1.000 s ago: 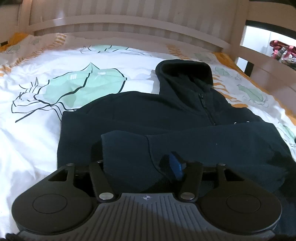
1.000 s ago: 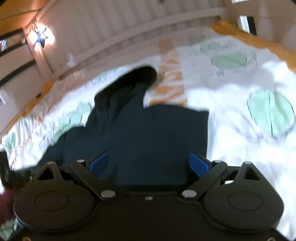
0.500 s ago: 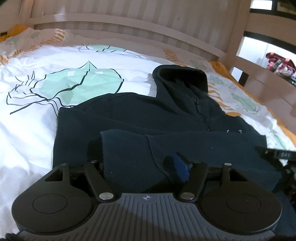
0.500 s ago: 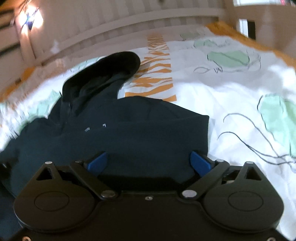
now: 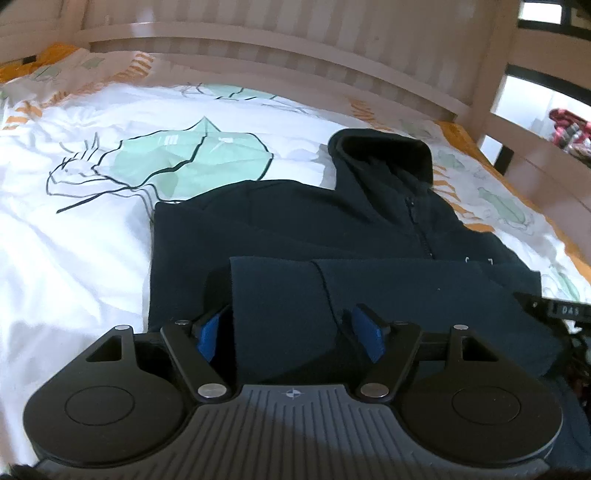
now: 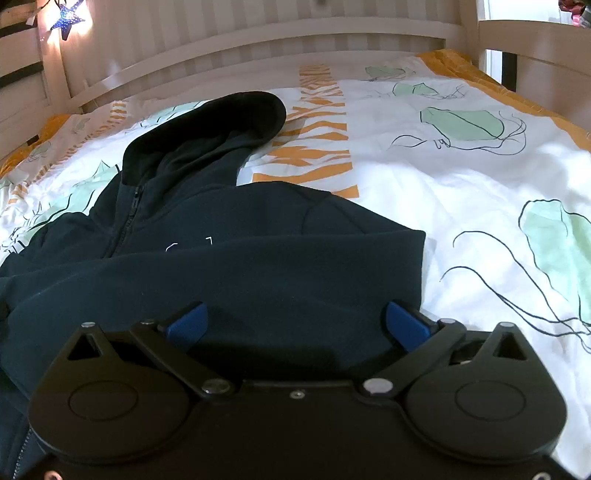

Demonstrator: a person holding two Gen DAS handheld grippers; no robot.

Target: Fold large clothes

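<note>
A dark navy zip hoodie [image 5: 332,236] lies flat on the bed, hood toward the headboard, with both sleeves folded across its body. My left gripper [image 5: 290,332] is open, its blue pads standing either side of the folded sleeve end [image 5: 280,295] without pinching it. In the right wrist view the same hoodie [image 6: 240,258] fills the lower middle. My right gripper [image 6: 295,325] is open wide just above the hoodie's right side near its edge [image 6: 417,266].
The bed sheet [image 5: 74,240] is white with green leaf prints and orange stripes [image 6: 317,144]. A slatted wooden headboard [image 5: 258,40] runs along the back. A bed rail [image 5: 535,147] stands at the right, and a star light [image 6: 66,22] hangs at the far left.
My left gripper has opened and let go of the sleeve, which now lies on the hoodie. My right gripper has swung toward the hoodie's right side and steadied, still open.
</note>
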